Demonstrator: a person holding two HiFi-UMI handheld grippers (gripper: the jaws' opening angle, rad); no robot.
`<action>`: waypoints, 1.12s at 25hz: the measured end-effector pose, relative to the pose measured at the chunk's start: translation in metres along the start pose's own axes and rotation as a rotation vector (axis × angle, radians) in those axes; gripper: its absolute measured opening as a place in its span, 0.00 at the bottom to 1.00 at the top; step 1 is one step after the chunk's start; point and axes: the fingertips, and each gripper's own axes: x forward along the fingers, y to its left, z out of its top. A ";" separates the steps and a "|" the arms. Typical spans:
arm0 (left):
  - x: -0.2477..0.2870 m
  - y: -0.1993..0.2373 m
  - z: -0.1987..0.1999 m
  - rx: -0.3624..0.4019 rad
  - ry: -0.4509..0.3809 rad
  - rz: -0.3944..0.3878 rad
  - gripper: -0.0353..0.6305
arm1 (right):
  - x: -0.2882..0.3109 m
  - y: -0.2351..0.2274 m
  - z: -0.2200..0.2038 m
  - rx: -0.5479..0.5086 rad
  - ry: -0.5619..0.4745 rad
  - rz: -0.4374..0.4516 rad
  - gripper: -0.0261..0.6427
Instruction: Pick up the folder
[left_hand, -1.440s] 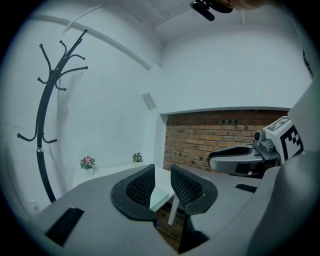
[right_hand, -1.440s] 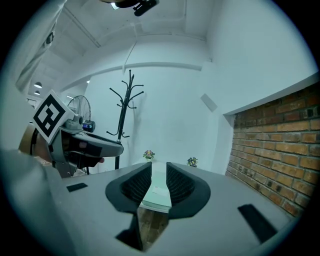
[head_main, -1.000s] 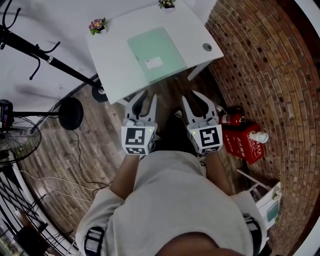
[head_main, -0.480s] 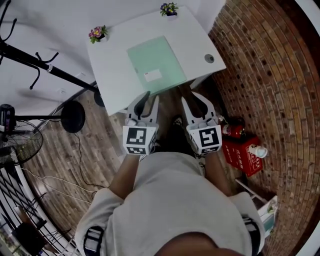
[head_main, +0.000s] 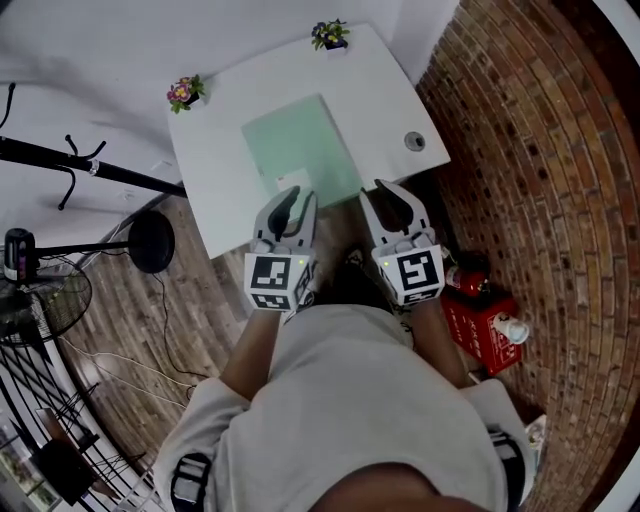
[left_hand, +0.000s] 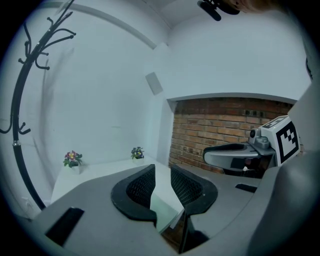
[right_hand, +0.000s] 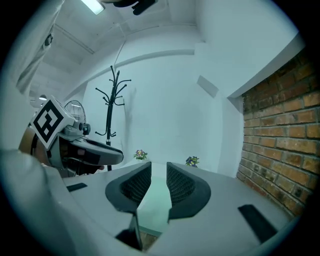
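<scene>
A pale green folder (head_main: 298, 150) with a white label lies flat on the white table (head_main: 220, 170), reaching the near edge. My left gripper (head_main: 297, 200) and right gripper (head_main: 386, 194) hover side by side at that edge, the left one over the folder's near corner. Neither touches it. Each is open by a narrow gap with nothing between the pads. In the left gripper view, the left gripper (left_hand: 162, 172) frames the folder (left_hand: 163, 204) past its jaws. The right gripper (right_hand: 159, 172) likewise looks onto the folder (right_hand: 155, 205) in the right gripper view.
Two small flower pots (head_main: 183, 93) (head_main: 328, 33) stand at the table's far edge, and a round cable hole (head_main: 414, 141) sits near its right edge. A brick wall (head_main: 540, 150) runs along the right, with a red fire-extinguisher box (head_main: 485, 320) on the floor. A coat stand (head_main: 80, 165) and a fan (head_main: 30, 300) are at left.
Both grippers have moved forward together from over the floor to the table's near edge, so the folder is now just ahead of them. Their jaw gaps look unchanged.
</scene>
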 end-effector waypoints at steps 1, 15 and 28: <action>0.006 -0.001 0.001 -0.005 0.002 0.009 0.19 | 0.003 -0.007 -0.001 -0.001 -0.003 0.010 0.18; 0.047 0.016 0.002 -0.069 0.034 0.178 0.19 | 0.044 -0.059 -0.012 0.020 -0.021 0.164 0.18; 0.056 0.061 -0.017 -0.130 0.097 0.261 0.19 | 0.091 -0.064 -0.025 0.036 0.033 0.248 0.19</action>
